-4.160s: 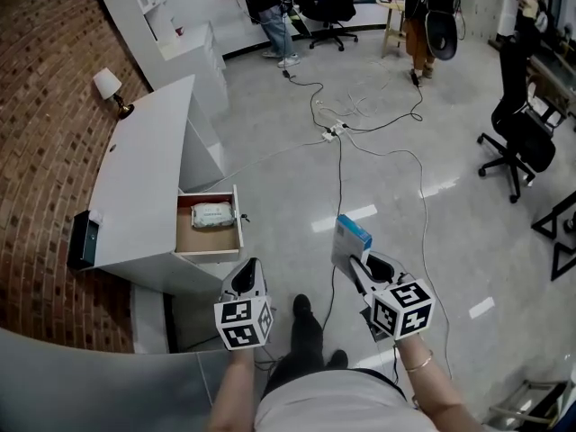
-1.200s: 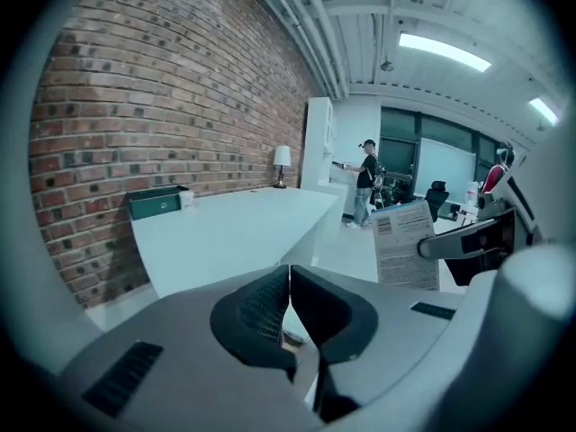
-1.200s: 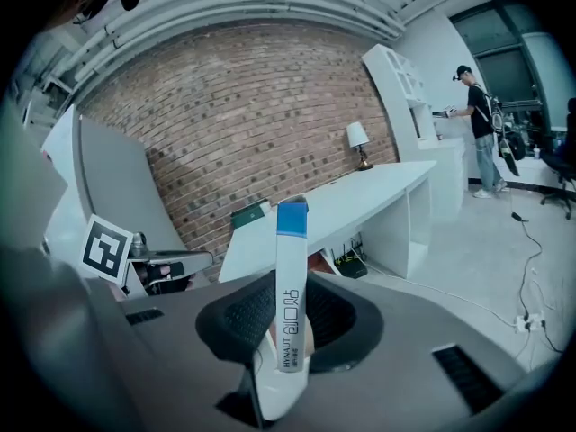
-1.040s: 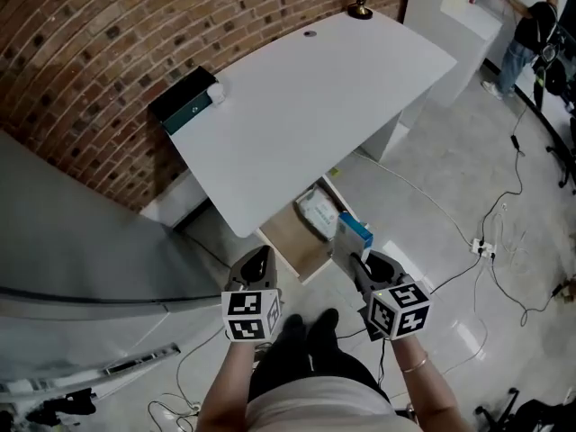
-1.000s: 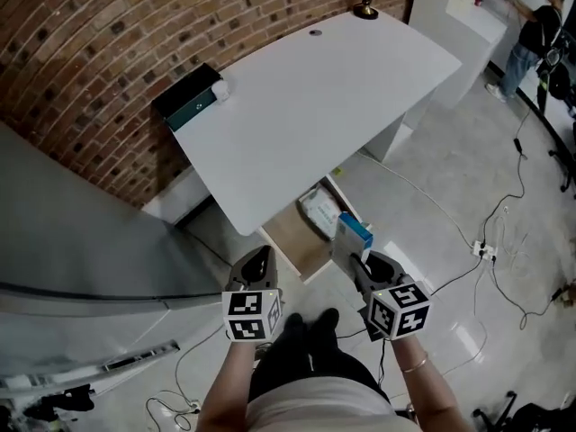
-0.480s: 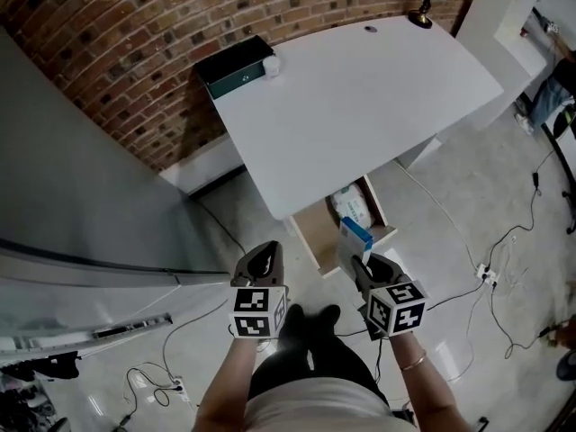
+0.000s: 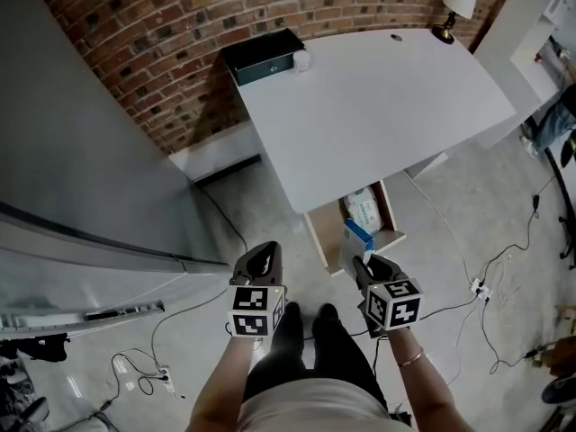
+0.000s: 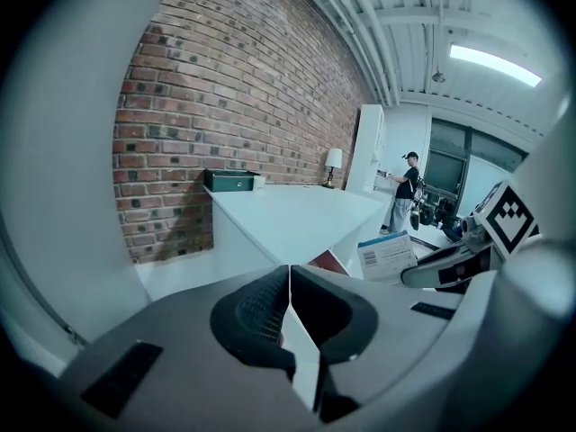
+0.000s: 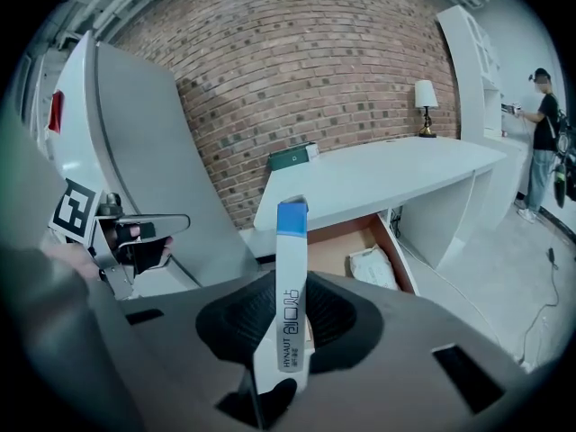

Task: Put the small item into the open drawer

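box (image 9: 290, 259) clamped upright between right gripper (image 9: 286, 322) fingers (image 9: 340, 320)

Place: office-type workroom. Evidence: bare brick wall (image 7: 162, 52); white desk (image 7: 378, 106) with open drawer (image 7: 326, 232), lamp (image 7: 459, 3) at its far right corner, dark box (image 7: 263, 57) at its far left corner; loose cables (image 7: 474, 285) on polished floor; exposed ceiling pipes (image 8: 360, 25), strip light (image 8: 495, 64).
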